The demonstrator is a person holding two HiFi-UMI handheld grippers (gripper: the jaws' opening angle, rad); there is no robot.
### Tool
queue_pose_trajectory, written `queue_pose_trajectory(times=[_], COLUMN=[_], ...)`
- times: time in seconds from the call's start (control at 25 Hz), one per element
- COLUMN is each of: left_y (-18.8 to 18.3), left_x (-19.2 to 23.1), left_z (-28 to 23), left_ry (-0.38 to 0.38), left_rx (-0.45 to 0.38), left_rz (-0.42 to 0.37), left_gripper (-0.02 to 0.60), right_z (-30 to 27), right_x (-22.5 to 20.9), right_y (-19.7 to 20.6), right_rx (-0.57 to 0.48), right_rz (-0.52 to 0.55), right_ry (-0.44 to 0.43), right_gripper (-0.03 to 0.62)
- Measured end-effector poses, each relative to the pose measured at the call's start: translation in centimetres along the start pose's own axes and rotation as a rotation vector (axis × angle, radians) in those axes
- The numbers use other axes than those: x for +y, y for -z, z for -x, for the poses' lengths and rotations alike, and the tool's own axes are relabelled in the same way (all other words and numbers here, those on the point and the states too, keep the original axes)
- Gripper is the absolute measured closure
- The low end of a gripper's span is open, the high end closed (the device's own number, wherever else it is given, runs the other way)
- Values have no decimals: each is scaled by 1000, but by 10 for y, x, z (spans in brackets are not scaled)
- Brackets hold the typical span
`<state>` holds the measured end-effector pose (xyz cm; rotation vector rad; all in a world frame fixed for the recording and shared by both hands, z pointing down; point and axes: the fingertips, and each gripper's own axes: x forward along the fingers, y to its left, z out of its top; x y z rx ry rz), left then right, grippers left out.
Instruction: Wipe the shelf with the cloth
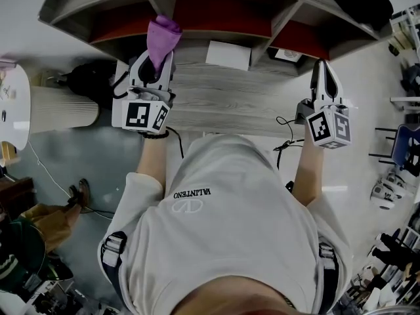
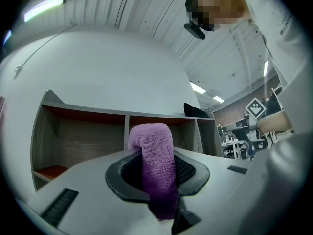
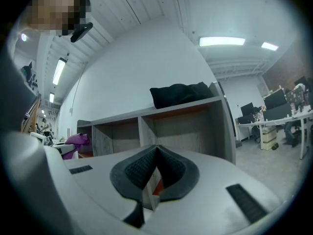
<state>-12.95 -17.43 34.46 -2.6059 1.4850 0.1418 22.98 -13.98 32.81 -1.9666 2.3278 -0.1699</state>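
A grey wooden shelf [image 1: 216,107] with three open compartments and red-brown inner faces stands in front of me; it also fills the left gripper view as the shelf [image 2: 83,141] and the right gripper view as the shelf [image 3: 186,126]. My left gripper [image 1: 159,61] is shut on a purple cloth [image 1: 163,37], whose bunched end pokes out past the jaws toward the left compartment. Seen from the left gripper [image 2: 157,177], the cloth [image 2: 154,153] stands up between the pads. My right gripper [image 1: 324,67] hovers before the right compartment, and at the right gripper [image 3: 155,155] the pads meet with nothing between them.
A white box [image 1: 228,54] lies on the shelf's lower board, and a small white item [image 1: 289,56] sits in the right compartment. A black bag [image 3: 178,94] rests on top. A white ribbed cylinder [image 1: 62,109] and round table [image 1: 16,110] stand at left; chairs [image 1: 407,149] at right.
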Motion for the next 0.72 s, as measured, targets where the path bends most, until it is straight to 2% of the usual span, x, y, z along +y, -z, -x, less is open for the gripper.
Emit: queue_pose_trajectory(times=[0.72], left_y=[9], left_x=[-13], left_z=[-9], left_ry=[32], left_rx=[12], left_rz=[14], left_gripper=[485], right_z=[10], right_x=[-8], right_y=[4], right_rx=[5], right_rz=[-1], right_ry=[26], right_gripper=[595])
